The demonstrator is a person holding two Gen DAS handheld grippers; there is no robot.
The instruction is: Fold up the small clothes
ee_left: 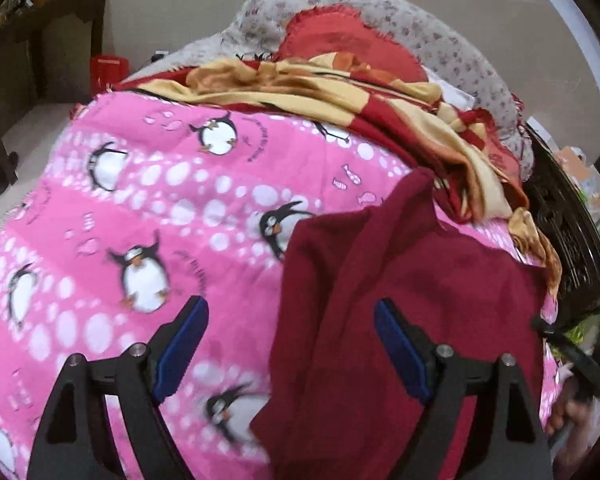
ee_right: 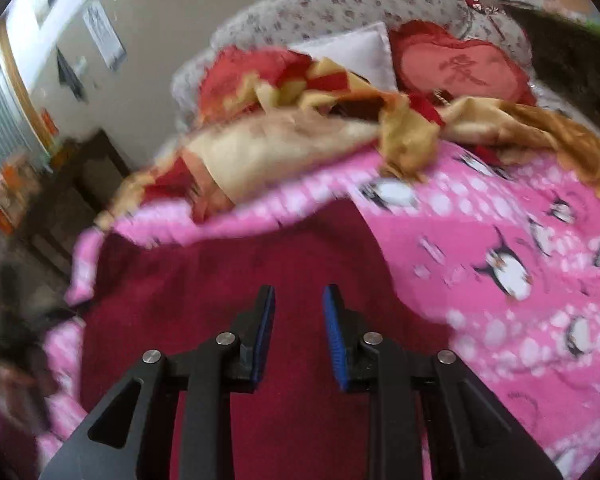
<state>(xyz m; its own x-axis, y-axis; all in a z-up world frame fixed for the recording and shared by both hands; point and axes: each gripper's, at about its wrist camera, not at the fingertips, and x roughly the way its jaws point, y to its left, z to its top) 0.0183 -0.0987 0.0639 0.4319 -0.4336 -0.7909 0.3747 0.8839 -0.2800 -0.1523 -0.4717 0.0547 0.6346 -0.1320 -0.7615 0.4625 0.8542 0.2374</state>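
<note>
A dark red garment [ee_left: 400, 288] lies spread on a pink penguin-print blanket [ee_left: 140, 208]. My left gripper [ee_left: 290, 316] is wide open and empty above the garment's left edge, one finger over the blanket, the other over the cloth. In the right wrist view the same dark red garment [ee_right: 228, 280] lies below my right gripper [ee_right: 299, 300], which is partly open with a narrow gap and holds nothing. The right view is blurred by motion.
A crumpled red and gold cloth [ee_left: 340, 92] lies at the blanket's far end, in front of red cushions [ee_right: 460, 68] and a floral sofa back [ee_left: 440, 28]. A dark table [ee_left: 28, 52] stands at left. A dark carved edge [ee_left: 564, 224] runs along the right.
</note>
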